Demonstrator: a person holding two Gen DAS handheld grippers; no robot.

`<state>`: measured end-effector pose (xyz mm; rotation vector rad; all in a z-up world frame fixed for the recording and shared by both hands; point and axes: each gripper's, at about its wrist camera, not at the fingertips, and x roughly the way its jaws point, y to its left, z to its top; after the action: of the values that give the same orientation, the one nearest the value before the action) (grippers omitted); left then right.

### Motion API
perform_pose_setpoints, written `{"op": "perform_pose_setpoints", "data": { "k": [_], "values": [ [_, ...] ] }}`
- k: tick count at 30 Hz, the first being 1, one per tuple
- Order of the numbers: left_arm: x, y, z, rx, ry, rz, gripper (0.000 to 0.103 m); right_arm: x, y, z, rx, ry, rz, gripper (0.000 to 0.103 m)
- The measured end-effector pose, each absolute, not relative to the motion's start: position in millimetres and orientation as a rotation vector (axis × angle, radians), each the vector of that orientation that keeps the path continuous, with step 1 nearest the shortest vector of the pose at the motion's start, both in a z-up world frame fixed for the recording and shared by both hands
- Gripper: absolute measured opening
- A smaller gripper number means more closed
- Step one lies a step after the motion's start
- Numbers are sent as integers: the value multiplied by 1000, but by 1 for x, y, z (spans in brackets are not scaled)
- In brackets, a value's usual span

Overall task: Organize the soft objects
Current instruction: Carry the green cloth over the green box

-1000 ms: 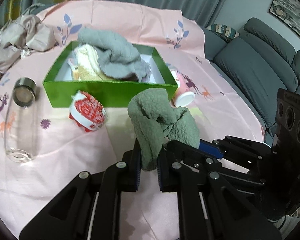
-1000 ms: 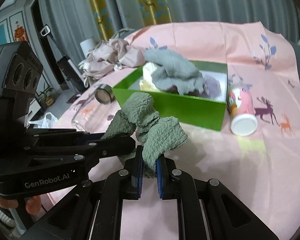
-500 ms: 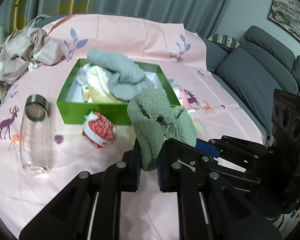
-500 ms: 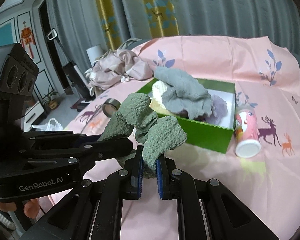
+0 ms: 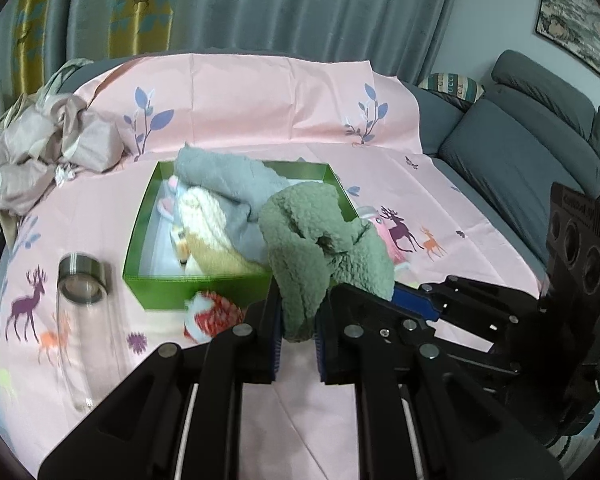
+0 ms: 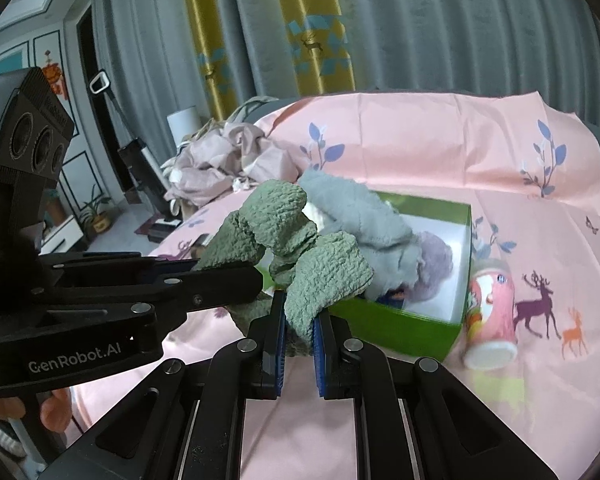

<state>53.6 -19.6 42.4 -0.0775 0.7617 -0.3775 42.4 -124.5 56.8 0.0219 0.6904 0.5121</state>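
Note:
Both grippers hold one fuzzy green cloth (image 5: 320,248) in the air in front of the green box (image 5: 172,288). My left gripper (image 5: 297,336) is shut on one end of it; my right gripper (image 6: 299,330) is shut on the other end (image 6: 324,284). The green box (image 6: 404,332) holds a grey fleece cloth (image 5: 224,176), a cream knitted item (image 5: 208,224) and a mauve soft item (image 6: 434,258). A red-and-white knitted item (image 5: 212,314) lies on the pink sheet just before the box, partly hidden by my left fingers.
A clear glass bottle with a metal cap (image 5: 80,312) lies left of the box. A pink printed cup (image 6: 490,320) lies on its side to the box's right. Crumpled beige fabric (image 5: 40,152) is piled at far left. A grey sofa (image 5: 540,152) stands at right.
Both grippers have risen and drawn back with the green cloth held between them. The box and the items on the sheet now sit lower and farther off in both views.

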Motion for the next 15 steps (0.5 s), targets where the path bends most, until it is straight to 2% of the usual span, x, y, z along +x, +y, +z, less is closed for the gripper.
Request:
{"op": "perform_pose_setpoints", "data": {
  "k": [8, 15],
  "values": [
    [113, -22, 72, -66, 712, -369, 14, 101, -132, 83, 49, 636, 480, 13],
    [167, -21, 53, -79, 779, -323, 15, 156, -136, 63, 95, 696, 438, 13]
  ]
}}
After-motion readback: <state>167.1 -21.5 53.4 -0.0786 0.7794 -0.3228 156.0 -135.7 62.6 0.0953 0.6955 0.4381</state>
